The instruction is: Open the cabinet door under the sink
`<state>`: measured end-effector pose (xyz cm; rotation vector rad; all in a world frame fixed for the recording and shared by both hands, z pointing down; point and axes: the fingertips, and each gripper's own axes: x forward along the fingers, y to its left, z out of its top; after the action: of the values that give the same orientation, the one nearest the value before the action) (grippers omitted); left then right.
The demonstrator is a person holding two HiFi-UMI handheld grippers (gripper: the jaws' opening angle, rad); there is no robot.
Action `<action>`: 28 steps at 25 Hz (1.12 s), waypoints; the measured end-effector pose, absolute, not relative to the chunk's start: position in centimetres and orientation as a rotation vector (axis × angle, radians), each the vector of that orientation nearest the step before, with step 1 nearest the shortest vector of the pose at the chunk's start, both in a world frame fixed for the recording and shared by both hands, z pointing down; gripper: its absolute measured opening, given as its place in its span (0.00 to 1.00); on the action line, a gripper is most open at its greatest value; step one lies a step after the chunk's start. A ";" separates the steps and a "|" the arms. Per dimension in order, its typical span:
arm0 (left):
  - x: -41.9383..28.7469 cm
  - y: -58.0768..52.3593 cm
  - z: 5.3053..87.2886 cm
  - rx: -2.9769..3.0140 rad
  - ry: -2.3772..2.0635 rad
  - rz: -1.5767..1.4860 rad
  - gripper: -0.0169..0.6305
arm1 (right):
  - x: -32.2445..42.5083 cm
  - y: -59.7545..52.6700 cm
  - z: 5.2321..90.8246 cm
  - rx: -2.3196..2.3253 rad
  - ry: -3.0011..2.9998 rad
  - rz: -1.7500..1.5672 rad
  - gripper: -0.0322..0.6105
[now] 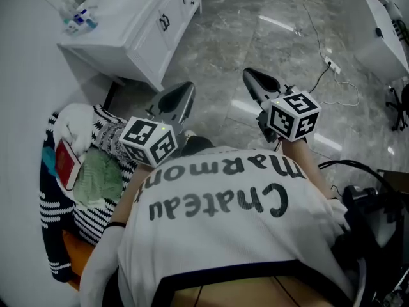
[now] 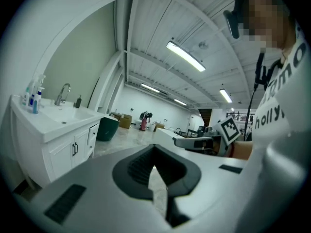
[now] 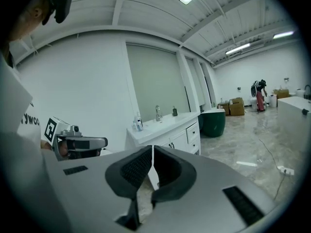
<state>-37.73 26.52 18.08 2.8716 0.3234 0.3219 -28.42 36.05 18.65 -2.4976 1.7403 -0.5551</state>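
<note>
The white sink cabinet [image 1: 137, 40] stands on the floor ahead and to the left, its doors [image 1: 167, 19] closed, with dark handles. In the left gripper view the cabinet door [image 2: 68, 154] is at the left, well beyond the jaws. The right gripper view shows the doors [image 3: 181, 140] behind the jaw tips. My left gripper [image 1: 177, 99] is shut with nothing in it, held in the air short of the cabinet. My right gripper [image 1: 257, 82] is shut and empty too, level with the left one and to its right. Their jaw tips [image 2: 154, 150] [image 3: 152, 148] meet on a thin line.
Bottles [image 1: 80, 19] and a faucet [image 2: 62, 93] are on the vanity top. A heap of striped and green cloth [image 1: 96, 171] lies at my left. A power strip and cable [image 1: 331, 64] lie on the grey floor at the right, near a white counter [image 1: 383, 40]. A green bin [image 2: 108, 128] stands beyond the cabinet.
</note>
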 end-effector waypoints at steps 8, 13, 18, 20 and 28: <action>-37.9 25.4 19.2 2.917 0.324 0.298 0.04 | -27.6 37.7 19.2 -2.461 1.685 -0.570 0.08; -35.9 24.5 19.2 2.881 0.361 0.293 0.04 | -25.5 37.8 19.8 -2.450 1.660 -0.618 0.08; -31.9 22.5 20.3 2.869 0.333 0.333 0.04 | -22.4 36.3 20.5 -2.471 1.668 -0.646 0.08; -30.0 21.6 20.8 2.848 0.333 0.341 0.04 | -20.6 35.6 20.7 -2.480 1.662 -0.659 0.08; -21.0 19.2 20.5 2.880 0.404 0.374 0.04 | -13.0 31.0 20.5 -2.460 1.701 -0.732 0.08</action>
<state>-21.04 19.16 20.52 2.8801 0.4036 0.3737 -13.03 31.02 20.52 -2.4601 1.7009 -0.7316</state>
